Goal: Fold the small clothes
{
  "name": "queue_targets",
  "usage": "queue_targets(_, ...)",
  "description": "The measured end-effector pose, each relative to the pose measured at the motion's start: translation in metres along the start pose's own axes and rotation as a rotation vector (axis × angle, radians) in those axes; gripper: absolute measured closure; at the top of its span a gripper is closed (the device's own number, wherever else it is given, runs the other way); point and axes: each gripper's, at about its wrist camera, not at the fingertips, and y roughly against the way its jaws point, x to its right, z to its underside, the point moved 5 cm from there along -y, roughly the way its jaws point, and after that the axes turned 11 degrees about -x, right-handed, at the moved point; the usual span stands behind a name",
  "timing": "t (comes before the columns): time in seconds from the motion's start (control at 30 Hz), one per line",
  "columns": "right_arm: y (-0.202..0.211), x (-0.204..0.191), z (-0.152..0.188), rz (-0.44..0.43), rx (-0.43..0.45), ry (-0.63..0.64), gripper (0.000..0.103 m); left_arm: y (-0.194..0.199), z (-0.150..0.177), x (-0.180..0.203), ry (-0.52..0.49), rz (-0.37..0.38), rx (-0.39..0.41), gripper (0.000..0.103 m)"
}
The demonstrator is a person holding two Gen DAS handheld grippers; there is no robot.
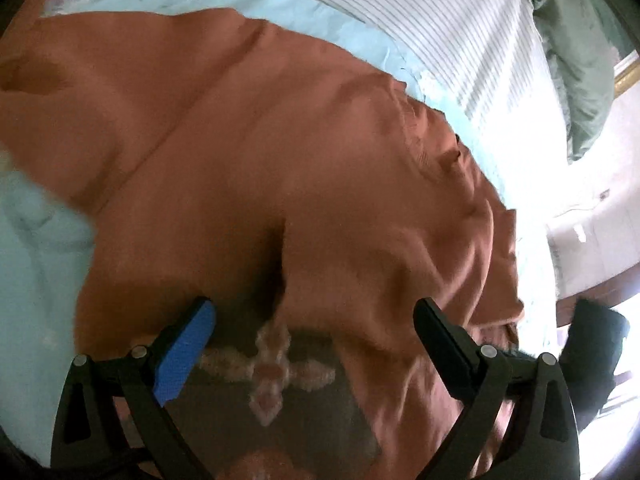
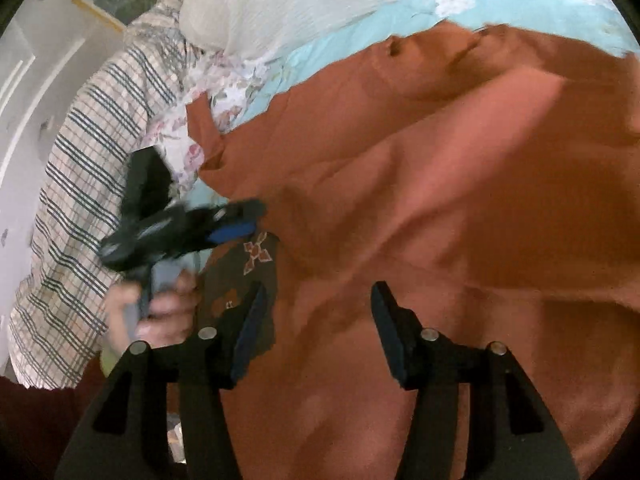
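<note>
Left gripper (image 1: 314, 322) with jaws spread wide, nothing between them, right gripper (image 2: 318, 300) likewise gaping, person's left hand (image 2: 160, 312) wrapped around the left gripper's handle, blurred

Rust garment (image 1: 248, 128) spread on light-blue floral bedding (image 1: 36, 240).

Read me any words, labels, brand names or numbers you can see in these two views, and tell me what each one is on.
None can be read.
The orange garment carries only a pale cross-shaped motif on a brown patch, no letters.
Neither the left gripper nor the right gripper shows markings.
</note>
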Motion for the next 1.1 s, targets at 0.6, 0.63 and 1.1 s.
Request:
queue_targets(0.6, 0.120, 0.109, -0.001, 0.314, 0.331, -0.313, 0.047, 0.050, -0.069, -0.034, -0.036, -0.288, 0.275, 0.098)
queue_targets(0.63, 0.120, 0.116, -0.005, 0.322, 0.327, -0.327, 0.047, 0.049, -0.070, -0.041, -0.012, -0.294, 0.277, 0.098)
queue_targets(1.1, 0.073, 0.151, -0.053, 0.400, 0.173, -0.282, 0.094, 0.057, -0.057, -0.025, -0.071, -0.275, 0.268, 0.098)
